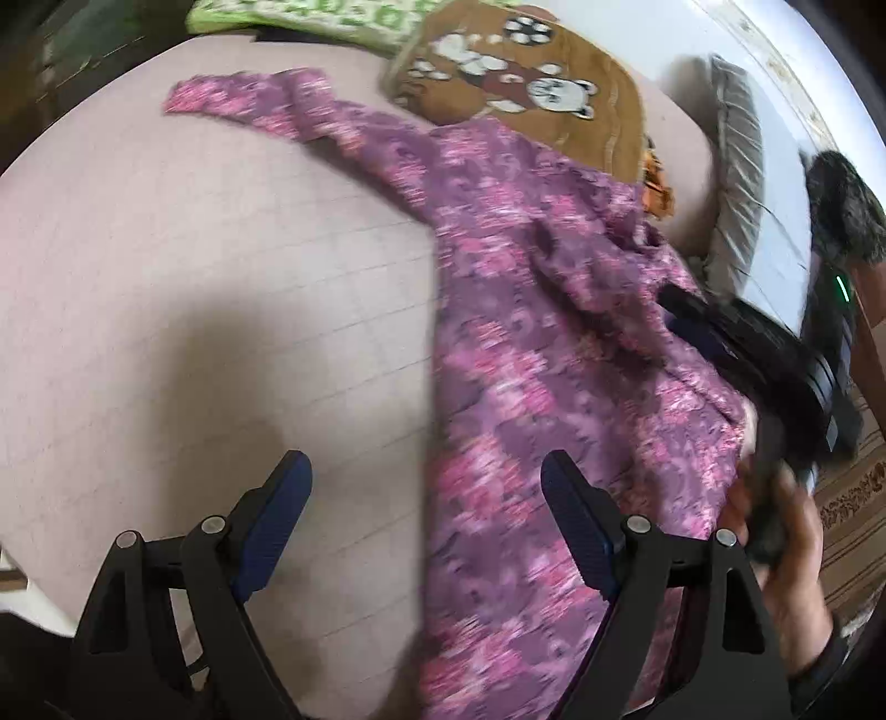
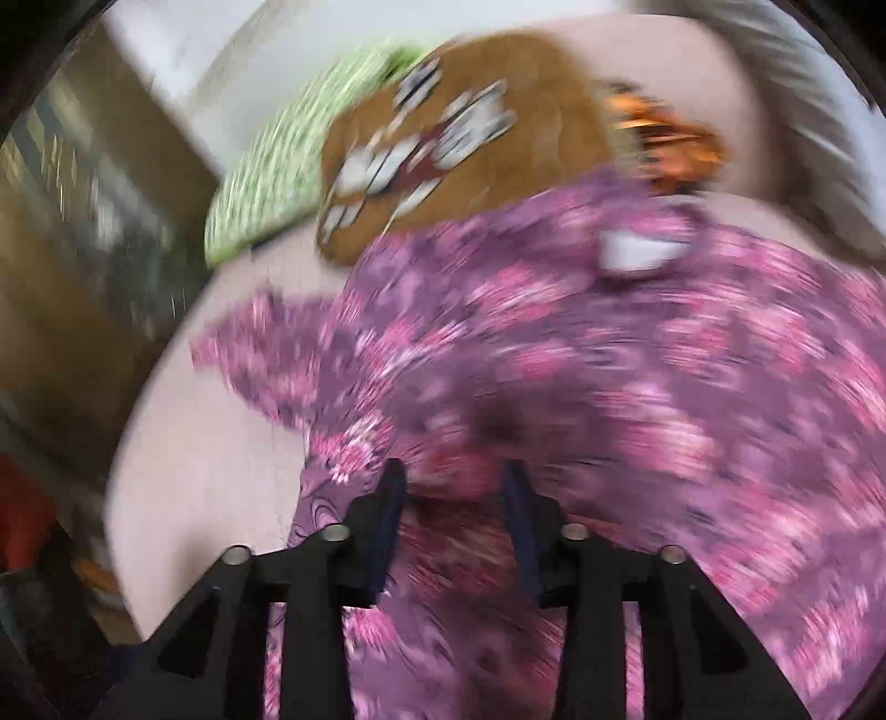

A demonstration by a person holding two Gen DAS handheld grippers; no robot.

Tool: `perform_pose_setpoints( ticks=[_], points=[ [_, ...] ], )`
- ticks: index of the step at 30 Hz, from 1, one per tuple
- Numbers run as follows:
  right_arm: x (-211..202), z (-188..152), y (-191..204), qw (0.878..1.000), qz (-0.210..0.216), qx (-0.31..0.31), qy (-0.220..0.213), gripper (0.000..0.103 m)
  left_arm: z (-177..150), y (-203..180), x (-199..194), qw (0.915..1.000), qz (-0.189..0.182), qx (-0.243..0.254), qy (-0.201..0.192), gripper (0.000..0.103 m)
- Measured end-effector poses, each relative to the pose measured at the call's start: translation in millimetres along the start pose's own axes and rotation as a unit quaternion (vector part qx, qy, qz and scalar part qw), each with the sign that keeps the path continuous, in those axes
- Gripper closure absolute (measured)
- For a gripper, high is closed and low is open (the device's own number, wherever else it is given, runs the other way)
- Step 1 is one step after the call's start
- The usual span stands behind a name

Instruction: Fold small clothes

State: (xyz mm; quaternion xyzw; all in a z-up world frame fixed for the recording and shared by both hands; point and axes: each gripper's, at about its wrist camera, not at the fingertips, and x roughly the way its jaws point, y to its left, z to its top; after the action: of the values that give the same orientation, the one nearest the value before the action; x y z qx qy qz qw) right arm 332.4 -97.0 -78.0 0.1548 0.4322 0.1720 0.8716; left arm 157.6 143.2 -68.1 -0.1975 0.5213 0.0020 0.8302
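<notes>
A purple and pink floral garment (image 1: 554, 343) lies spread on the pale pink sheet (image 1: 194, 277), with one sleeve stretched toward the far left. My left gripper (image 1: 425, 459) hovers open over the garment's left edge, nothing between its fingers. In the right wrist view the same garment (image 2: 637, 360) fills the frame, its white label (image 2: 637, 252) showing near the neck. My right gripper (image 2: 453, 471) stands low over the cloth with its jaws apart and a rumple of fabric between them, not pinched. The picture is blurred. In the left wrist view a hand (image 1: 786, 531) holds it at the garment's right side.
A brown cloth with panda figures (image 1: 515, 72) and a green patterned cloth (image 1: 310, 16) lie at the far edge of the sheet. An orange item (image 1: 656, 183) and a grey ruffled cushion (image 1: 736, 166) sit at the far right. A patterned carpet (image 1: 853, 487) shows beyond the right edge.
</notes>
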Motion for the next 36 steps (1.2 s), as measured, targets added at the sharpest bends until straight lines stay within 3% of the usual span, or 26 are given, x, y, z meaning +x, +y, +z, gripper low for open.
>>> perform_pose_setpoints(
  ticks=[1, 6, 11, 13, 15, 17, 18, 20, 22, 24, 27, 30, 32, 36],
  points=[
    [-13.2, -2.5, -18.8, 1.0, -0.002, 0.021, -0.012, 0.048, 5.8, -7.4, 4.3, 1.0, -0.004, 0.004, 0.004, 0.018],
    [-63.6, -13.6, -115.9, 0.994, -0.06, 0.09, -0.034, 0.048, 46.0, -70.4, 51.6, 0.9987, -0.016, 0.033, 0.034, 0.018],
    [-78.3, -17.5, -191.4, 0.977, -0.048, 0.2, -0.048, 0.048, 79.5, -110.5, 104.0, 0.9978, 0.024, 0.023, 0.057, 0.018],
    [-73.8, -17.0, -212.3, 0.97, -0.033, 0.235, -0.047, 0.05, 88.5, -117.7, 118.1, 0.9972, 0.017, 0.005, 0.072, 0.023],
    [-69.6, -13.6, -226.1, 0.963, 0.003, 0.264, -0.051, 0.061, 94.8, -125.3, 123.4, 0.9968, 0.017, 0.005, 0.078, 0.04],
    [-74.0, -6.6, -231.3, 0.963, 0.013, 0.261, -0.064, 0.099, 99.8, -131.9, 122.4, 0.9965, 0.036, 0.023, 0.072, 0.054],
    [-77.1, -1.8, -228.3, 0.965, 0.01, 0.25, -0.076, 0.099, 101.1, -132.7, 121.0, 0.9965, 0.045, 0.028, 0.065, 0.06],
    [-80.2, 1.3, -222.0, 0.968, 0.002, 0.231, -0.093, 0.099, 102.3, -128.7, 125.6, 0.9945, 0.082, 0.028, 0.059, 0.06],
    [-64.7, -4.2, -224.7, 0.972, -0.029, 0.224, -0.058, 0.099, 98.7, -118.6, 142.6, 0.9903, 0.111, 0.027, 0.079, 0.06],
    [-46.2, -14.9, -230.7, 0.973, -0.039, 0.226, -0.013, 0.098, 95.5, -114.7, 143.5, 0.9909, 0.107, 0.032, 0.074, 0.059],
    [-66.7, -21.7, -223.3, 0.974, -0.031, 0.22, -0.037, 0.092, 94.5, -111.3, 121.8, 0.9935, 0.071, 0.037, 0.081, 0.06],
    [-88.6, -12.2, -205.9, 0.978, -0.008, 0.194, -0.076, 0.092, 98.1, -104.7, 99.3, 0.9978, 0.034, 0.011, 0.057, 0.059],
    [-90.2, -0.8, -195.1, 0.982, -0.021, 0.164, -0.093, 0.087, 101.3, -108.0, 95.9, 0.9981, 0.03, 0.006, 0.053, 0.056],
    [-59.7, 7.6, -198.0, 0.984, -0.05, 0.159, -0.064, 0.085, 99.5, -123.3, 126.4, 0.9946, 0.065, 0.02, 0.078, 0.049]
  ],
)
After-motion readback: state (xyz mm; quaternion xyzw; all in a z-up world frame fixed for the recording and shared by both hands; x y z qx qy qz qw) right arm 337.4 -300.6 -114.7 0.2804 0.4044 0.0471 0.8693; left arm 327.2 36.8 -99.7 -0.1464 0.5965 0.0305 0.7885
